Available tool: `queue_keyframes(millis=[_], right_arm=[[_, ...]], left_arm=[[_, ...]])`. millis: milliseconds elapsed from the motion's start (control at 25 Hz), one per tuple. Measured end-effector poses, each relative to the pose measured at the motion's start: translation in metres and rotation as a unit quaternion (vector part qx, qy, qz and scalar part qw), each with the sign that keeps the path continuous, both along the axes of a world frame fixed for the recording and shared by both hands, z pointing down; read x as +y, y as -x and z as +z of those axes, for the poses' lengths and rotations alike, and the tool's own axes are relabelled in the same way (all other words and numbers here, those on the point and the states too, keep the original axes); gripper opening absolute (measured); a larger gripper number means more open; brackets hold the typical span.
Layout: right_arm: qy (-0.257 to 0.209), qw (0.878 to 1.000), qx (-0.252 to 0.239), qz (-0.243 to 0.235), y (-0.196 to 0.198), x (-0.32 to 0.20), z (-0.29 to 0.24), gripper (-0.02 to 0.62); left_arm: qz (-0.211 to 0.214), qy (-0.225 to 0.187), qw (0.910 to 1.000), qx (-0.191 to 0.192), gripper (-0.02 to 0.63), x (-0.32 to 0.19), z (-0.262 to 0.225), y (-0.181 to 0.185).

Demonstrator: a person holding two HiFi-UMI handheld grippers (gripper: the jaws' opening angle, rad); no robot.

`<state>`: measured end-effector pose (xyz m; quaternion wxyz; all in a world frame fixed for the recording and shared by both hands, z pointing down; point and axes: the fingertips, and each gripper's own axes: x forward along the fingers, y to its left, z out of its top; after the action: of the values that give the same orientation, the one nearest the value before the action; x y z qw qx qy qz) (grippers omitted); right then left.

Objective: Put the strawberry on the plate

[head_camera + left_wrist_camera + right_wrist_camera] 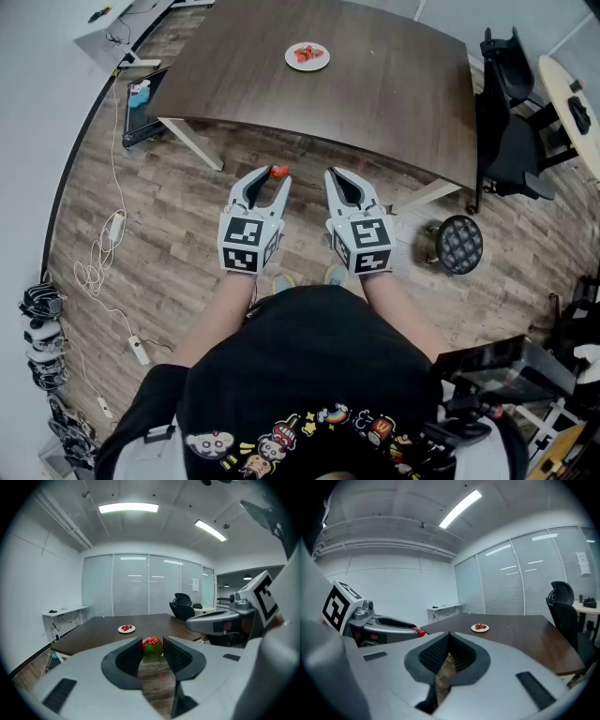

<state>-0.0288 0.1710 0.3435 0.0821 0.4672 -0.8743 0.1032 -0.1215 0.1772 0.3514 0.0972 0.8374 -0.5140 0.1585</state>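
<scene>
A red strawberry (278, 172) with a green cap sits between the tips of my left gripper (275, 178), which is shut on it; in the left gripper view the strawberry (152, 645) shows pinched between the dark ribbed pads. My right gripper (334, 176) is beside it, shut with nothing in it, its jaws meeting at the tips (449, 634). Both are held over the wooden floor, short of the table. The white plate (307, 56) lies on the far part of the dark table (375, 94) and holds other strawberries. The plate (126, 628) is also far ahead in both gripper views (480, 627).
A black office chair (511, 122) stands at the table's right end, and a round black stool (458, 244) sits on the floor right of my right gripper. Cables and a power strip (139, 349) lie along the left wall. The table's white legs (192, 143) slant outward near me.
</scene>
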Motion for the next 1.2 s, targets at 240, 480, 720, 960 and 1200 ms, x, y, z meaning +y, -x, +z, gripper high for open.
queue_keyframes(millis=[240, 480, 720, 960, 1200], right_arm=[[0.002, 1.0, -0.005, 0.001, -0.01, 0.003, 0.001, 0.005], [0.006, 1.0, 0.0, -0.001, -0.025, 0.003, 0.009, 0.005], [0.011, 1.0, -0.002, -0.013, -0.047, -0.001, 0.014, 0.005], [0.014, 0.999, -0.001, -0.035, -0.068, -0.006, 0.022, 0.005], [0.02, 0.999, -0.003, -0.041, -0.08, -0.004, 0.027, 0.005]], left_arm=[[-0.005, 0.001, 1.0, 0.002, 0.143, 0.004, 0.0, -0.007], [-0.014, 0.008, 0.9999, 0.0, 0.143, 0.003, 0.007, -0.018], [-0.029, 0.013, 0.9995, -0.003, 0.143, 0.004, 0.01, -0.039], [-0.055, 0.009, 0.9984, -0.002, 0.143, 0.003, 0.015, -0.058], [-0.063, 0.015, 0.9979, -0.006, 0.143, 0.008, 0.02, -0.069]])
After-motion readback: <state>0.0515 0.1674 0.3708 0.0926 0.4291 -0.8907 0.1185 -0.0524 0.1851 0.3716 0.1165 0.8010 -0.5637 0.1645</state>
